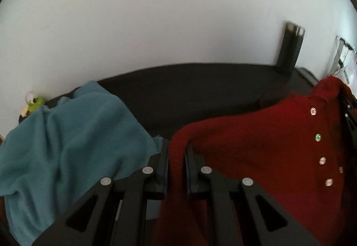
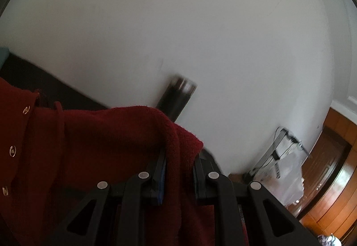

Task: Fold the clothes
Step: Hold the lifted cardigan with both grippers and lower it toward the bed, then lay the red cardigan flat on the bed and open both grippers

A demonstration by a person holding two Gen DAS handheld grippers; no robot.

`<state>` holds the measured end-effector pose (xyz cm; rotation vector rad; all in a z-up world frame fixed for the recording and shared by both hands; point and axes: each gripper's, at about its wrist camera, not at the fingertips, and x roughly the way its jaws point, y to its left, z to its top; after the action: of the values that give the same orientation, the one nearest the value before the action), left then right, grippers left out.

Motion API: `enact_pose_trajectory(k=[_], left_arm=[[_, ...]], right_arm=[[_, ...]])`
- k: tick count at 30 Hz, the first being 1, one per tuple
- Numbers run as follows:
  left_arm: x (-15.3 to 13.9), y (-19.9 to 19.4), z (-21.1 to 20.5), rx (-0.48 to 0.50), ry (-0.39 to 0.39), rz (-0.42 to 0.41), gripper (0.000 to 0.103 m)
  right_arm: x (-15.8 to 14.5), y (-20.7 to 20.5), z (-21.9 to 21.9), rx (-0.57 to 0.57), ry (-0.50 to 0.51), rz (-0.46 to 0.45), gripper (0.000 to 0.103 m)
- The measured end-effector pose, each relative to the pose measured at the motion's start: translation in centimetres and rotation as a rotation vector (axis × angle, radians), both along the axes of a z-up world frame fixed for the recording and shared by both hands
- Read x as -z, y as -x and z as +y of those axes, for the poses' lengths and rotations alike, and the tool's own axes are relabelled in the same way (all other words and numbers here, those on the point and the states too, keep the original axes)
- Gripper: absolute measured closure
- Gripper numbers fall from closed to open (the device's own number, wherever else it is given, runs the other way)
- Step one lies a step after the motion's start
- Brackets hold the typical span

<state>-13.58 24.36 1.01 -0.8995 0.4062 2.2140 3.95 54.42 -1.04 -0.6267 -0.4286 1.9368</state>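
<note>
Beyond the jaws of both grippers rises a white wall (image 1: 167, 11), and below it lies a dark table surface (image 1: 200, 89). The red buttoned garment (image 1: 256, 145) hangs raised between the two grippers, spreading right of the left gripper (image 1: 177, 147), whose jaws are clamped on a fold of it. The right gripper (image 2: 179, 156) pinches another edge of it, cloth draping over its jaws. Left of the left jaws a teal cloth (image 1: 67, 138) lies rumpled. Far left sits a small green toy (image 1: 34, 105).
</note>
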Motion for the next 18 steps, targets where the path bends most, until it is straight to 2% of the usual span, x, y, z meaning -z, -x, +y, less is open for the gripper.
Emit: enact_pose_trajectory(k=[4,6,11,15,16,17,18], left_arm=[[1.5,0.9,1.8,-0.009,0.033,-0.011,0.091],[2.2,1.4,2.5,-0.017,0.048,-0.019,0.091],[3.5,2.3,4.0,-0.023,0.102,-0.022,0.091],[2.7,2.1,2.6,0.003,0.065,-0.080,0.085],[2.2,2.1,2.0,0.007,0.050,-0.095,0.076],[1.4,2.0,1.0,-0.002,0.041,-0.108,0.069],[0.7,1.8,-0.3,-0.016,0.032,-0.117,0.053]], right_arm=[[0.1,1.5,0.7,0.011,0.056,-0.044,0.085],[1.0,3.5,-2.9,0.021,0.062,-0.080,0.085],[2.3,5.8,-1.1,0.044,0.102,-0.192,0.084],[3.6,6.8,-0.2,0.052,0.130,-0.272,0.080],[3.6,6.8,-0.1,0.057,0.125,-0.274,0.068],[3.7,6.8,-0.1,0.061,0.120,-0.276,0.038],[3.8,6.7,-0.1,0.066,0.116,-0.278,0.022]])
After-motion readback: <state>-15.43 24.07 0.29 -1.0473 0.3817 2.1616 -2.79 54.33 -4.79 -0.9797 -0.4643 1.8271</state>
